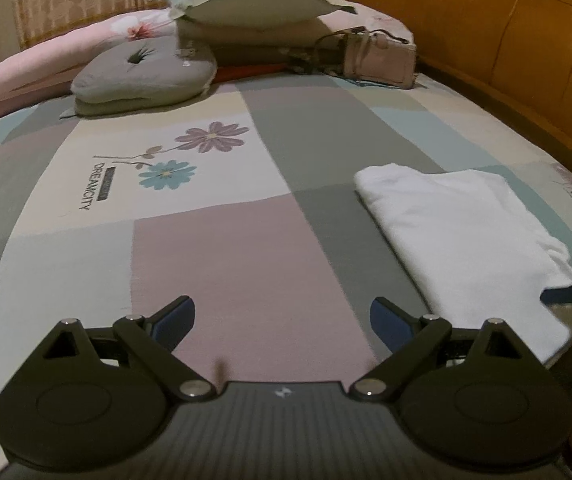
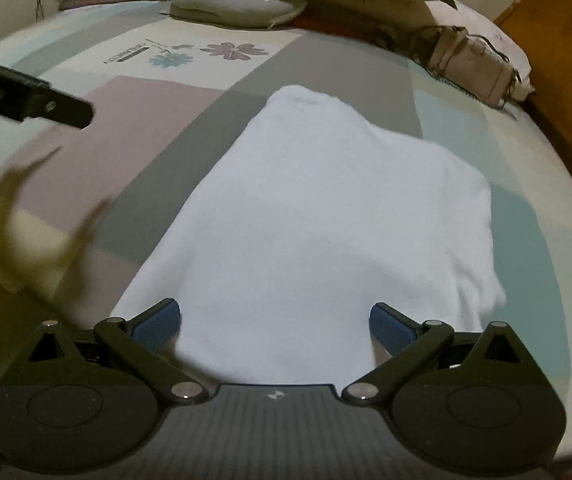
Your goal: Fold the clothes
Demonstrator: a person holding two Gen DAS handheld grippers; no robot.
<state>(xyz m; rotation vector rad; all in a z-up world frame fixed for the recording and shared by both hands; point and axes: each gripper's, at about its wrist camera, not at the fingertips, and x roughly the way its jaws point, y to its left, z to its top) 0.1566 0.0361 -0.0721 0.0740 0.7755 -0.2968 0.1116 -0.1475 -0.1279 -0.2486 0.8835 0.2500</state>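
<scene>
Over on the left, the left gripper [image 1: 282, 322] hangs above the bed [image 1: 246, 272] with its blue-padded fingers [image 1: 176, 322] spread wide and nothing between them, just pink and grey patchwork sheet below. Beyond it, toward the head of the bed, a grey round cushion [image 1: 142, 74] sits by a pink floral quilt [image 1: 46, 60], with a pale pillow [image 1: 254, 0] stacked on top and a beige handbag [image 1: 374, 58] against the wooden headboard [image 1: 506, 32]. Moving right, there's the white garment [image 1: 462, 240], folded into a neat oblong, lying flat near the bed's right edge. And now the right gripper [image 2: 274, 326], directly over the near end of that folded white garment [image 2: 318, 220], jaws wide apart, one finger [image 2: 158, 326] to each side of the cloth's near edge, gripping nothing. In the right wrist view the left gripper's dark body [image 2: 26, 96] pokes in from the left, well apart from the fabric, and a blurred hand [image 2: 26, 220] shows below it.
</scene>
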